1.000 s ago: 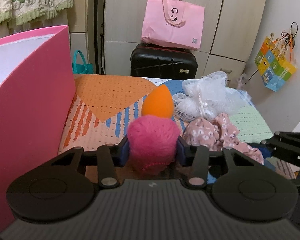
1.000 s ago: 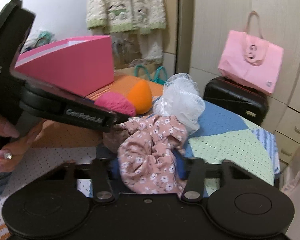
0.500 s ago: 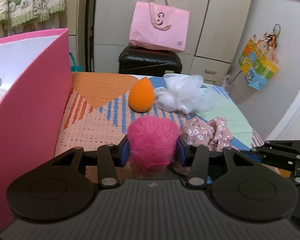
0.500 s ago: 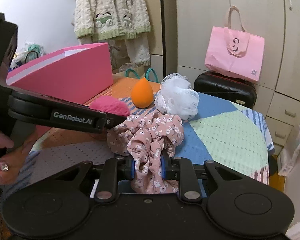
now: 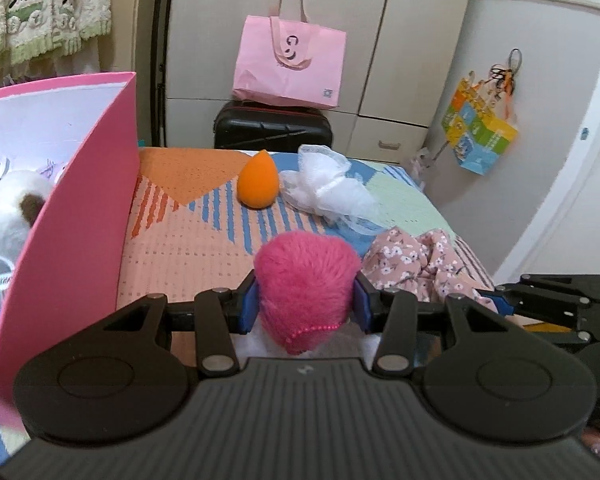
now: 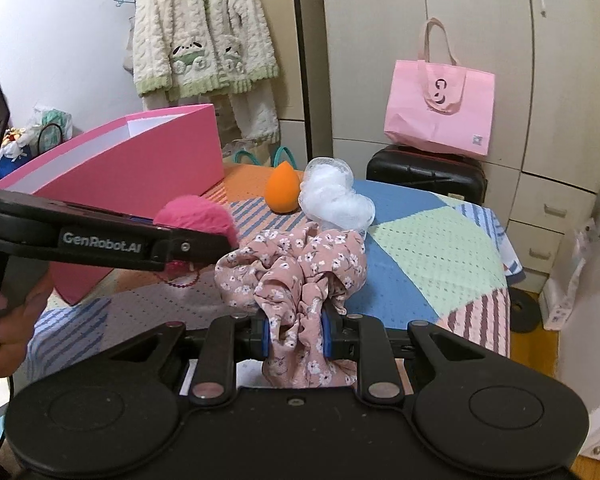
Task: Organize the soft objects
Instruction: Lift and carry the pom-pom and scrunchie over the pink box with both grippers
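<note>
The left hand-held gripper (image 5: 305, 304) clenched a pink pompom (image 5: 306, 276); the right hand-held gripper (image 6: 296, 334) pinched a floral scrunchie (image 6: 296, 272) beside a pink box (image 6: 140, 168).

My left gripper (image 5: 304, 308) is matte black plastic: a ribbed, grooved housing across the bottom, two rounded lobes each with a shallow circular recess, and triangular cut-outs in the outer linkages. Slim black link bars run forward, pinned with silver rivets. The jaws carry blue pads on their inner faces. A tiny pale mark sits at the centre of the housing edge.

My right gripper (image 6: 296, 330) has the same build, black lobes, silver rivets, blue pads, with a small screw at mid-housing. From there the left one shows side-on, with white lettering "GenRobot.AI" along its arm and a small screw near the tip.

A ring with a clear stone sits on a finger of my left hand (image 6: 4, 320).
</note>
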Motion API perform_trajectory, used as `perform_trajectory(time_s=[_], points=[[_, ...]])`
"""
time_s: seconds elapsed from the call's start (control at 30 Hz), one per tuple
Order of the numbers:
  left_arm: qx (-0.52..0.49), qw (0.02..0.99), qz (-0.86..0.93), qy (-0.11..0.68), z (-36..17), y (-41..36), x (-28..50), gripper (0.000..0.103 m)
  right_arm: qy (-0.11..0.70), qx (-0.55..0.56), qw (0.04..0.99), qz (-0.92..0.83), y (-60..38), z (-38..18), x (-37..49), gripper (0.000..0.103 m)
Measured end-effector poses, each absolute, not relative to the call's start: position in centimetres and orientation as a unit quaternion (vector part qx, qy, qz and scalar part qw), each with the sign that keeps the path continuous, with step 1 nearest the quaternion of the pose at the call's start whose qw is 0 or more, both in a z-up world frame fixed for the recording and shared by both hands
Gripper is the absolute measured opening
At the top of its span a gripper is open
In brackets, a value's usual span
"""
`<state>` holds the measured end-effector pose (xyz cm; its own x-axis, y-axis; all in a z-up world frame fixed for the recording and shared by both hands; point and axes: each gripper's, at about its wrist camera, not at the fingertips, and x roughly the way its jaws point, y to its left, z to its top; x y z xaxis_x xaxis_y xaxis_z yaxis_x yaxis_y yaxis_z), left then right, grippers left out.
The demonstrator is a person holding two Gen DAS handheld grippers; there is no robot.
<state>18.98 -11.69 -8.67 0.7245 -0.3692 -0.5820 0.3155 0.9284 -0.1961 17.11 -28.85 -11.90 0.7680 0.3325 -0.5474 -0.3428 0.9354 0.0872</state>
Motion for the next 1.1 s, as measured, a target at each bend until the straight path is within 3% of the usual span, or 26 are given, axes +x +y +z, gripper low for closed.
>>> perform_trajectory(time_s=[0.53, 1.1], points=[[-0.037, 0.915, -0.222, 0.334, -7.2, -7.7, 12.7, 0.045, 0.301, 0.021, 0.933, 0.198, -28.0, -10.4, 11.9, 0.027], [-0.01, 0.915, -0.244, 0.322, -2.7, -2.9, 6.7, 0.045, 0.258, -0.044, 0.931, 0.253, -23.3, -6.6, 6.3, 0.03]])
